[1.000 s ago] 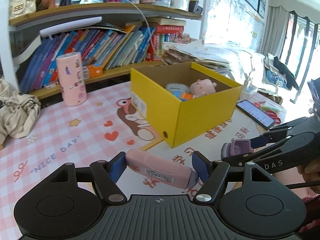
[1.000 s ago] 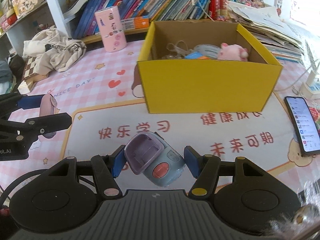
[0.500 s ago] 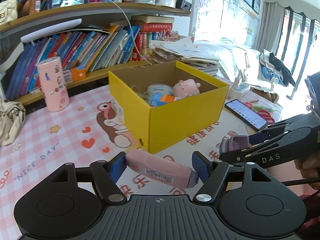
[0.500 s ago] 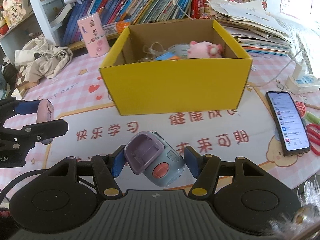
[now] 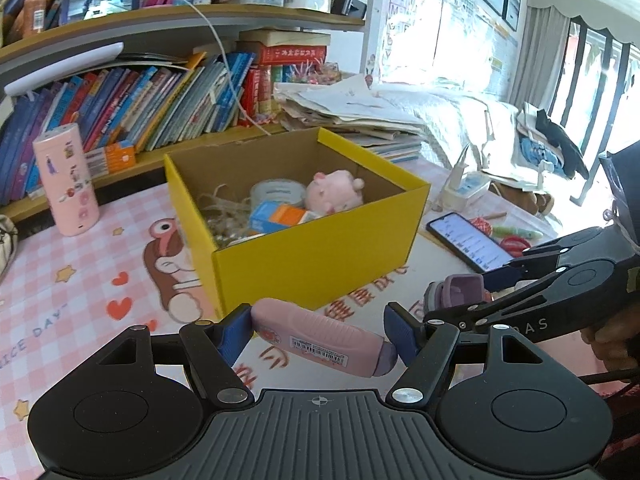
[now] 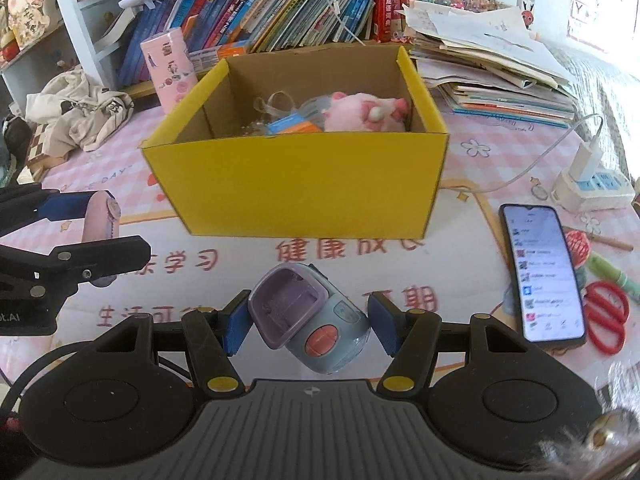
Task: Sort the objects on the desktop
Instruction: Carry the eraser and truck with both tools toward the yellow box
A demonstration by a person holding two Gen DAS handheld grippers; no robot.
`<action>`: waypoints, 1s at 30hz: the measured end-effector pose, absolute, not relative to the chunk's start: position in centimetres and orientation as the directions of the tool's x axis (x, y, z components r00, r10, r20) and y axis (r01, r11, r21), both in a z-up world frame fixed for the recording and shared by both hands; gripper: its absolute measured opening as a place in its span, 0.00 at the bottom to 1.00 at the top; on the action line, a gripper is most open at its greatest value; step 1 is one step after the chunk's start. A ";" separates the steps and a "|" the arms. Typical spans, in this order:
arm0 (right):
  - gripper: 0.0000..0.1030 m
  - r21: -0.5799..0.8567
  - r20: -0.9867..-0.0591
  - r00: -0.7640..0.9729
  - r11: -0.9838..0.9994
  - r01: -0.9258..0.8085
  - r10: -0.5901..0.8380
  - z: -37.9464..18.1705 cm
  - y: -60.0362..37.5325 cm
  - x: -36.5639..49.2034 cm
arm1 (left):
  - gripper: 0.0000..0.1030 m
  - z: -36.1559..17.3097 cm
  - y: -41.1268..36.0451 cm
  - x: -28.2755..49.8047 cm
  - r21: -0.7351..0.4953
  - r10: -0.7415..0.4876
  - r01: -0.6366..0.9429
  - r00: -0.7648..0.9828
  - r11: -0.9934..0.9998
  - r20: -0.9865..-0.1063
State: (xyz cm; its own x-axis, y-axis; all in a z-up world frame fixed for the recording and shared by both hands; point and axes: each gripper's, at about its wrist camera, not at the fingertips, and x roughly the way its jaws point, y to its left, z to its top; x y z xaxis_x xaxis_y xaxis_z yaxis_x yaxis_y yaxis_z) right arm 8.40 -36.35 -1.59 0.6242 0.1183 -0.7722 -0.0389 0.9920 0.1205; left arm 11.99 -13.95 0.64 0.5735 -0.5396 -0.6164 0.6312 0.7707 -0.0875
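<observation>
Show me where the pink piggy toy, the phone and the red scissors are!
pink piggy toy (image 6: 362,114): right wrist view, on its plush body, inside the yellow box.
phone (image 6: 542,272): right wrist view, on the middle of its lit screen.
red scissors (image 6: 606,318): right wrist view, on the handle loops.

Mat (image 6: 120,184) reads "NICE DAY", "健康成长"; right gripper (image 5: 472,296) "DAS".
</observation>
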 end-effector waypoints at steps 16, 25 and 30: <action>0.58 0.130 -0.663 0.717 0.976 -0.175 0.217 2.6 -39.5 11.4 | 0.70 4.0 -17.1 13.2 -0.037 -0.501 0.579 0.670 0.815 -0.548; 0.58 0.071 -0.565 0.794 0.972 -0.224 0.224 5.8 -40.9 16.4 | 0.70 5.9 -17.9 16.6 0.033 -0.461 0.546 0.736 0.837 -0.495; 0.58 0.041 -0.571 0.787 0.966 -0.256 0.233 4.9 -40.8 20.1 | 0.70 4.8 -18.7 19.6 0.069 -0.405 0.504 0.761 0.861 -0.507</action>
